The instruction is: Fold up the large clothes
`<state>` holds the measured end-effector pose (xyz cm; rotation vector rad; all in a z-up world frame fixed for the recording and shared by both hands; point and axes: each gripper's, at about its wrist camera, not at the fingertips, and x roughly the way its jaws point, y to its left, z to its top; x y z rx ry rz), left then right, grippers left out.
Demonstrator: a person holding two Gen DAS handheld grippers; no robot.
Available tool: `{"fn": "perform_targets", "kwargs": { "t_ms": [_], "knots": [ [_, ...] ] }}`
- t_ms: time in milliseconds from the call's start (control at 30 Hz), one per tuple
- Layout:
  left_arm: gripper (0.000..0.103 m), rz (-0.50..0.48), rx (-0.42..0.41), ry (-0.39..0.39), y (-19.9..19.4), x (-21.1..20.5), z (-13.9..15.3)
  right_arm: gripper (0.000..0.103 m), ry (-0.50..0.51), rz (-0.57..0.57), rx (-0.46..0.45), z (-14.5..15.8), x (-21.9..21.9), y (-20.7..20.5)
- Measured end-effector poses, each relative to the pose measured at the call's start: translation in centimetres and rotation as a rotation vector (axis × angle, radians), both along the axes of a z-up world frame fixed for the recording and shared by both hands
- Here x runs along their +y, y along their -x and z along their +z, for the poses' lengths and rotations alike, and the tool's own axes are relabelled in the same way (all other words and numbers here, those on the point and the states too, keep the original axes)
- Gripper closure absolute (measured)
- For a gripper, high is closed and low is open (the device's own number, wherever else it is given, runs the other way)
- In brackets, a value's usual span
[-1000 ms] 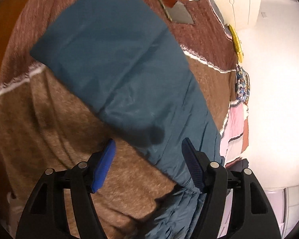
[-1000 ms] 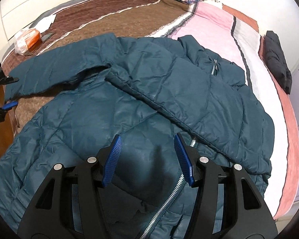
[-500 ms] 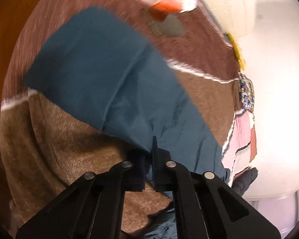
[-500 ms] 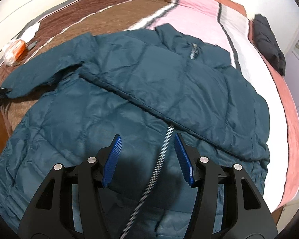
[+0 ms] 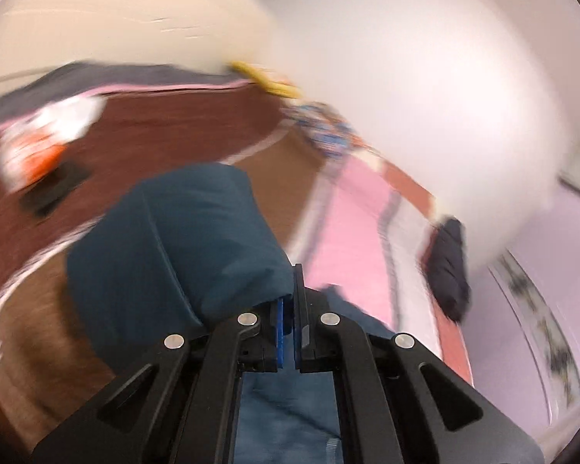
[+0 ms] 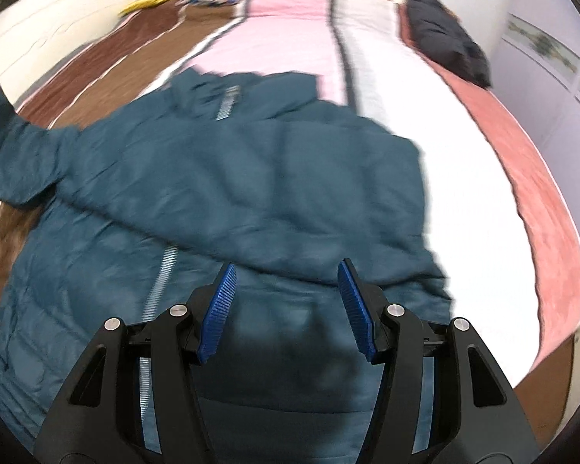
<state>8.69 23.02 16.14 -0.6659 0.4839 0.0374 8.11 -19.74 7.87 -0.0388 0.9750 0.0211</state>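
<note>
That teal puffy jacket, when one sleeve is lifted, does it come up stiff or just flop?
Probably floppy: the sleeve pinched in the left gripper droops and bunches. The quilted jacket looks light, and its smooth shell may slip.

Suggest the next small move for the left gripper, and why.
Probably carry the sleeve across onto the jacket body. The left gripper is shut on the sleeve, lifted off the bed; the right gripper hangs open over the jacket.
</note>
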Motion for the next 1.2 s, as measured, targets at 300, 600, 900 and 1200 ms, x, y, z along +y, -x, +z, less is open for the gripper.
{"fn": "perform_targets", "kwargs": {
  "t_ms": [300,600,900,1200],
  "knots": [
    [0.1,-0.441,0.074,-0.086,-7.8,-18.8,-2.7,0.048,-0.127,-0.189,-0.017,1.0,-11.1,0.3],
    [0.05,-0.644,0.412,-0.269,-10.7,-27.5,-16.3,0.048,-0.182,-0.212,0.031,-1.0,-13.2,-0.1],
    [0.039,-0.784,0.293,-0.332,-2.1,-25.3,-14.4,0.048,-0.243,-0.085,0.03,-0.3,-7.9,-1.5],
    [0.039,-0.588,0.291,-0.239,3.6,-15.0,-13.5,0.048,0.028,0.359,-0.13,3.2,8.6,-0.4]
  ]
}}
